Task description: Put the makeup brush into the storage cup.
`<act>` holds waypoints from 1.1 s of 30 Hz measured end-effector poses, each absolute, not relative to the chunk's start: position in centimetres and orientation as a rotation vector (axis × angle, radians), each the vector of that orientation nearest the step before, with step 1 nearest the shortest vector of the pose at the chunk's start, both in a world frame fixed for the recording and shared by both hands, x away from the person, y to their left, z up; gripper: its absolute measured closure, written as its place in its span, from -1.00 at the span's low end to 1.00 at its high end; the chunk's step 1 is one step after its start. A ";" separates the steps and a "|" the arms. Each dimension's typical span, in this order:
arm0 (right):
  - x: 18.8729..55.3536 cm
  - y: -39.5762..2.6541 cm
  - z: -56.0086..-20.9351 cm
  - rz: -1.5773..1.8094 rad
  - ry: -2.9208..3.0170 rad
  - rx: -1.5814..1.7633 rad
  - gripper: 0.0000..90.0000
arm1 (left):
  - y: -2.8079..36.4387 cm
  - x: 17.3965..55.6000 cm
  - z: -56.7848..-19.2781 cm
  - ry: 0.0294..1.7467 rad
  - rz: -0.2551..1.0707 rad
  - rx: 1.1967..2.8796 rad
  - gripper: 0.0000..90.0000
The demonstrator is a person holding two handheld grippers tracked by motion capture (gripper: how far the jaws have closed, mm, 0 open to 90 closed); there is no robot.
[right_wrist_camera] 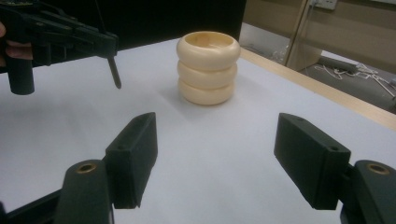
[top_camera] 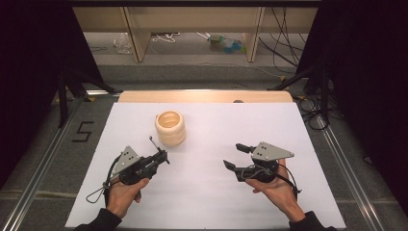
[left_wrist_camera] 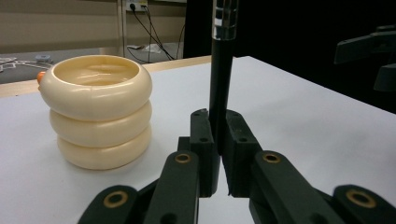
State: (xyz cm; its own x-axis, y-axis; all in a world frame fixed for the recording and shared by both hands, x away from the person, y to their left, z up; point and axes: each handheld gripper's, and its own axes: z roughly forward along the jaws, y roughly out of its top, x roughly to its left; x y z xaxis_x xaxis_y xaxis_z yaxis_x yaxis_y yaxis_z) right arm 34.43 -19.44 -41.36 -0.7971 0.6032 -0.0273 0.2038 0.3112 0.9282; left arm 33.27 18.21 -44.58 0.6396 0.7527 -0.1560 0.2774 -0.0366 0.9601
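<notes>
White sheet (top_camera: 207, 192) covers the table; wooden edge at the far side, cables on the floor beyond. Cream ribbed holder (top_camera: 170, 128), three stacked rings, open-topped, stands upright on the sheet's far-left part. Left gripper (top_camera: 163, 156), near-left, jaws clamped on a thin black pen (left_wrist_camera: 220, 74); in the left gripper view the pen stands up between the pads, with the holder near and to its left, not touching. Right gripper (top_camera: 236, 157), near-right, well apart from the holder, jaws wide apart with nothing between them.
</notes>
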 end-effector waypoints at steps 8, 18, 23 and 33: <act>33.9 -20.5 -41.8 1.473 2.203 0.738 -0.32 | 19.4 34.2 -44.7 0.903 0.512 1.605 0.85; 33.5 -21.9 -42.5 1.470 2.172 0.787 -0.33 | 20.2 34.9 -44.7 0.929 0.542 1.597 0.85; 33.3 -22.7 -42.7 1.455 2.176 0.814 -0.33 | 20.4 35.3 -44.5 0.939 0.556 1.590 0.85; 32.6 -23.7 -43.2 1.451 2.148 0.827 -0.33 | 20.6 36.2 -43.9 0.948 0.575 1.592 0.85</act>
